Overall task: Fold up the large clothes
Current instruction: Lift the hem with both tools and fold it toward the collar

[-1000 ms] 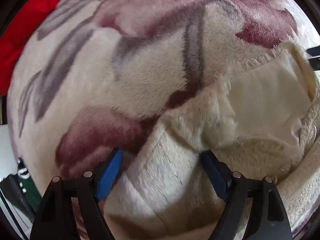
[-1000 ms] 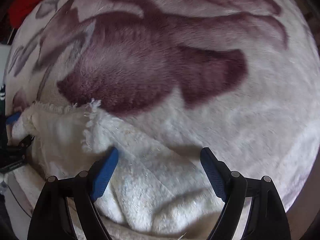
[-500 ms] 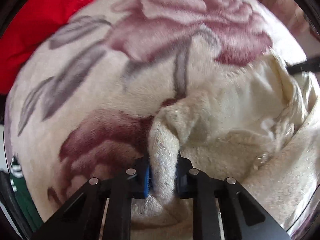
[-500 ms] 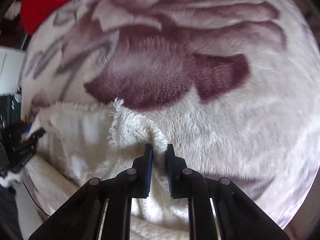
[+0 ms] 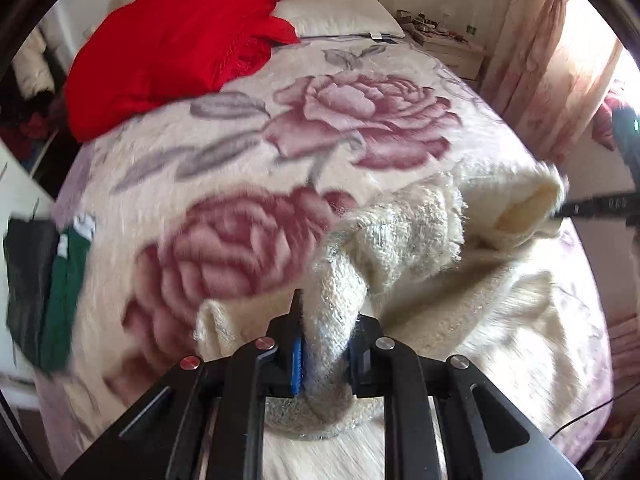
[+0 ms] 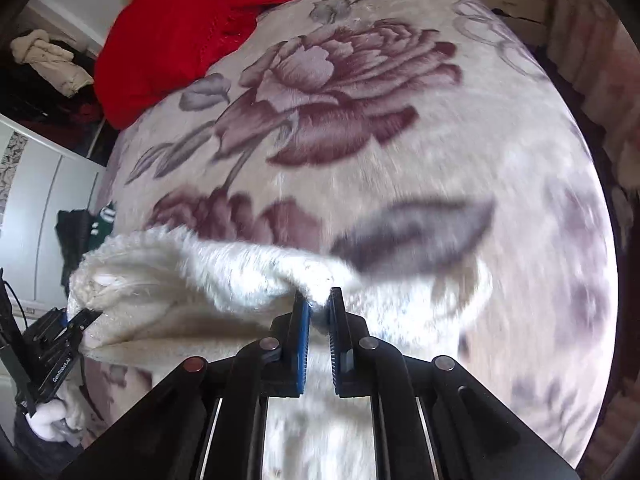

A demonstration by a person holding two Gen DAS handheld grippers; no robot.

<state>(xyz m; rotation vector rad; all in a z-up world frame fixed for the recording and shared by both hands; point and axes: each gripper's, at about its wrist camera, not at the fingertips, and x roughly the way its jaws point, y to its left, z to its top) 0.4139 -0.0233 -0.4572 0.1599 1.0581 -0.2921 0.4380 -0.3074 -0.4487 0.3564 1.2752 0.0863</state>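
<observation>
A cream fuzzy knitted garment [image 5: 420, 232] hangs lifted above the floral blanket [image 5: 360, 112] on the bed. My left gripper [image 5: 324, 320] is shut on a rolled fold of it, which bulges out between the blue pads. In the right wrist view the same garment [image 6: 180, 272] stretches leftward from my right gripper [image 6: 318, 304], whose jaws are closing on a thin edge of the cloth pinched at their tips. The left gripper [image 6: 76, 320] shows at the far end of the cloth. The right gripper [image 5: 560, 210] appears at the right rim of the left wrist view.
A red duvet [image 5: 172, 40] and a white pillow [image 5: 336, 16] lie at the head of the bed. Dark and green clothes [image 5: 48, 288] sit at the left bed edge. A nightstand [image 5: 448, 44] and pink curtain [image 5: 552, 60] stand at right, a white wardrobe [image 6: 40, 200] at left.
Both grippers went from wide open over the garment to shut on its folds. Both then rose, lifting the cloth off the blanket, so much more of the bed and room shows.
</observation>
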